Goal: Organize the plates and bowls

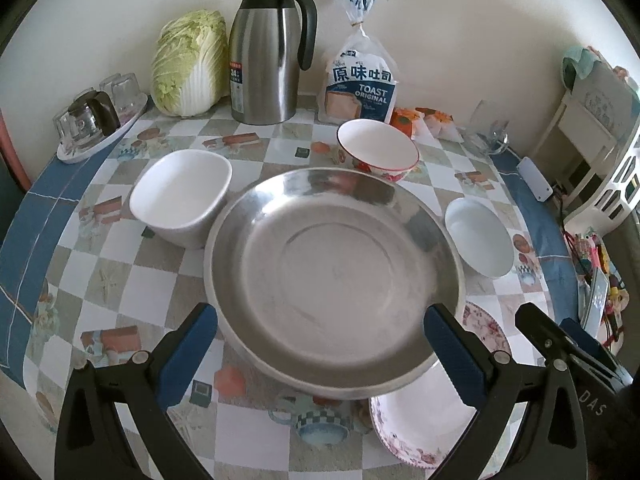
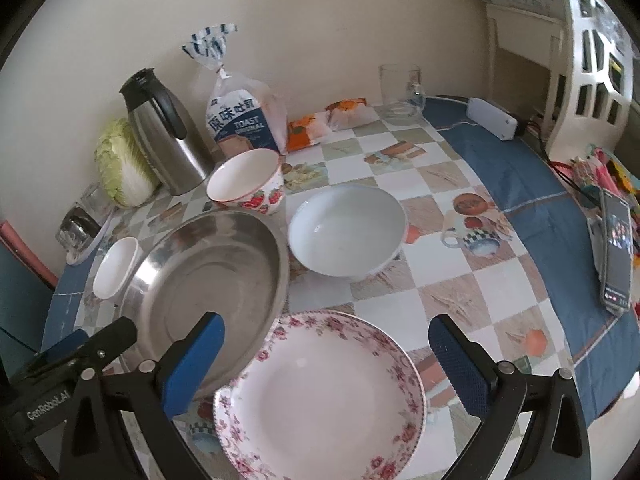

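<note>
On checkered tablecloth [image 1: 248,432] by cream wall [image 1: 460,40]: both hand-held grippers gape, seemingly empty-jawed

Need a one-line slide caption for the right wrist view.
Open right gripper poised over floral plate, beside steel basin and white bowl.

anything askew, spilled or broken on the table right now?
One thing: the steel basin sits tilted, its near rim resting on the edge of the floral plate rather than flat on the tablecloth. No spills or visible chips; the three bowls stand upright and empty.
</note>
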Tool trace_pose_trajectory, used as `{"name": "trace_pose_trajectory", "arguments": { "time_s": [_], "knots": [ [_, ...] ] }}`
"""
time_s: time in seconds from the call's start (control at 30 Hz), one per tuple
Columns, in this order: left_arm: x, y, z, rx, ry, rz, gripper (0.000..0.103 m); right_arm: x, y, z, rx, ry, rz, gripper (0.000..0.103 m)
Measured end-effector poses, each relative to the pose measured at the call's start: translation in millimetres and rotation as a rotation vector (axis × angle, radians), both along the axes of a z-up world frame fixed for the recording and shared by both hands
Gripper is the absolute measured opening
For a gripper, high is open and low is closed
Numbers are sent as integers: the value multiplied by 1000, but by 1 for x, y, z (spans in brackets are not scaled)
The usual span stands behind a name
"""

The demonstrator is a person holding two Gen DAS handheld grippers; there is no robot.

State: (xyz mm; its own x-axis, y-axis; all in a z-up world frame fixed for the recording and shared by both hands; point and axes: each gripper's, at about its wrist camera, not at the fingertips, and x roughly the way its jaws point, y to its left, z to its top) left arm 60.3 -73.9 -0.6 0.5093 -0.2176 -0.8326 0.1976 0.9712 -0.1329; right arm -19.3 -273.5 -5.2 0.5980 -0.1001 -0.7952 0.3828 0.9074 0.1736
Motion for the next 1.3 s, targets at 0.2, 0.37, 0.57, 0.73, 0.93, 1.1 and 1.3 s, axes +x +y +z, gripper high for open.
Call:
{"name": "trace_pose_trajectory", "arguments": {
  "time_s": [0.2,0.37,0.57,0.73,0.93,1.1,1.3],
  "knots": [
    [-11,-7,-6,-1,30,-14,103,-14,-11,-11,18,28,-25,103],
    [-21,-13,-17,-12,96,-38,103,-23,-27,-24,59,65,-69,103],
    [-33,-25,-33,-32,170,-64,103,-27,-39,-43,97,128,-94,103],
    [-37,-30,-48,-44,207,-56,103,-28,-47,-57,148,153,-101,103],
    [-34,-37,-68,-41,269,-52,103,-27,-56,-70,181,170,-103,103],
    [-30,-41,-74,-30,266,-32,103,-24,-58,-77,208,176,-89,103],
    [-26,-46,-86,-25,306,-24,103,-23,-60,-85,235,187,-87,100]
  ]
}}
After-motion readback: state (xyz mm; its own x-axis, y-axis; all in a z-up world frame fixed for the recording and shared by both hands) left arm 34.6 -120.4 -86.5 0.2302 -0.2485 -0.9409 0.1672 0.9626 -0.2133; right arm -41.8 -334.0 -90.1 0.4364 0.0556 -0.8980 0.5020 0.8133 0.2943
